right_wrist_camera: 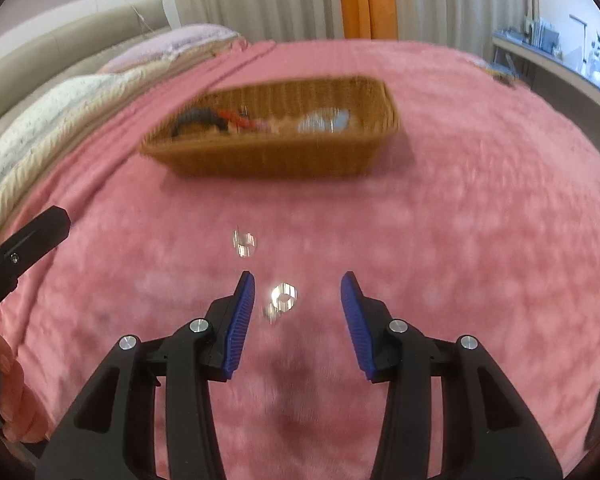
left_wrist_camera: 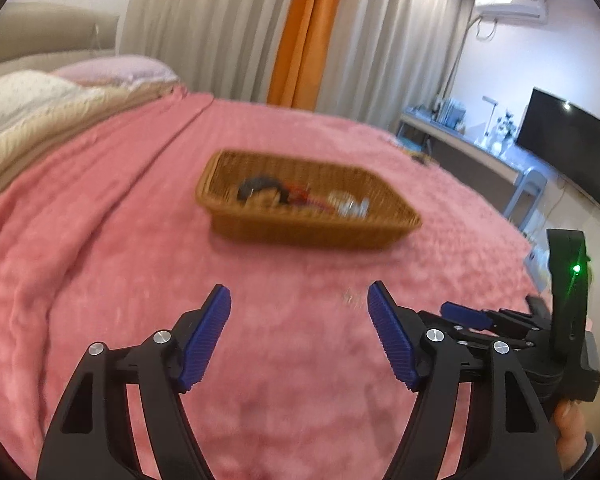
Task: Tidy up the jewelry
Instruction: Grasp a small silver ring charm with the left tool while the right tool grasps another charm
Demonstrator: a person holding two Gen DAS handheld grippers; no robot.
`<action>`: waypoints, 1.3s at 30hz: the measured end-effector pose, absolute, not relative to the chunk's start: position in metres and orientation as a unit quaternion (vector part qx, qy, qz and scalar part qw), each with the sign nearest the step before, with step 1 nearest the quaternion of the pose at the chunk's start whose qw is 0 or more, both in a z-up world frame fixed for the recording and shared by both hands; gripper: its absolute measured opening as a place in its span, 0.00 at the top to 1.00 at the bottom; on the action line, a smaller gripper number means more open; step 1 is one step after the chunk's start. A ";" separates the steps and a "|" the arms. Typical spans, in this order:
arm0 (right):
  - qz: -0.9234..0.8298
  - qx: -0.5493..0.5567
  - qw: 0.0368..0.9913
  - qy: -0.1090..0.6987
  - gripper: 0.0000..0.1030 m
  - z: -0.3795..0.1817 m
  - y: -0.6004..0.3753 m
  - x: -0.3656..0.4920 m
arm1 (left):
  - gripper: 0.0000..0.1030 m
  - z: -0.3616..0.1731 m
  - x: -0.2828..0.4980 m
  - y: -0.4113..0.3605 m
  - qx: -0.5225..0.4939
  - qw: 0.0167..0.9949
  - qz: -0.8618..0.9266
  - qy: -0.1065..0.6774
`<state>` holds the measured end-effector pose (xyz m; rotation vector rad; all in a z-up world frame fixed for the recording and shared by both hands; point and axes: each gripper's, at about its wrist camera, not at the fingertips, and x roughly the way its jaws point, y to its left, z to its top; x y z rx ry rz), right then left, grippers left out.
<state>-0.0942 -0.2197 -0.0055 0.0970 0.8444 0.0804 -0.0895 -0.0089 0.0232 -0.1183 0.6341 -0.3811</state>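
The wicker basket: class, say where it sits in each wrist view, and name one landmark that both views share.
Left wrist view: the wicker basket sits just above centre on the pink blanket, beyond the open left gripper.
Right wrist view: it sits in the upper middle, left of centre, beyond the open right gripper.
Shared landmark: the orange curtain behind the bed.

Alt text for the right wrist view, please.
The open right gripper hovers over a pink blanket, a small silver ring lying between its fingers and another shiny piece just beyond. Farther back sits a wicker basket holding blurred dark, red and silvery items.
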 end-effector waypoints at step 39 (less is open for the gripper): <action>0.047 0.066 0.904 0.420 0.90 -0.026 -0.240 -0.091 | 0.65 -0.038 -0.006 -0.116 0.082 0.844 -0.309 0.431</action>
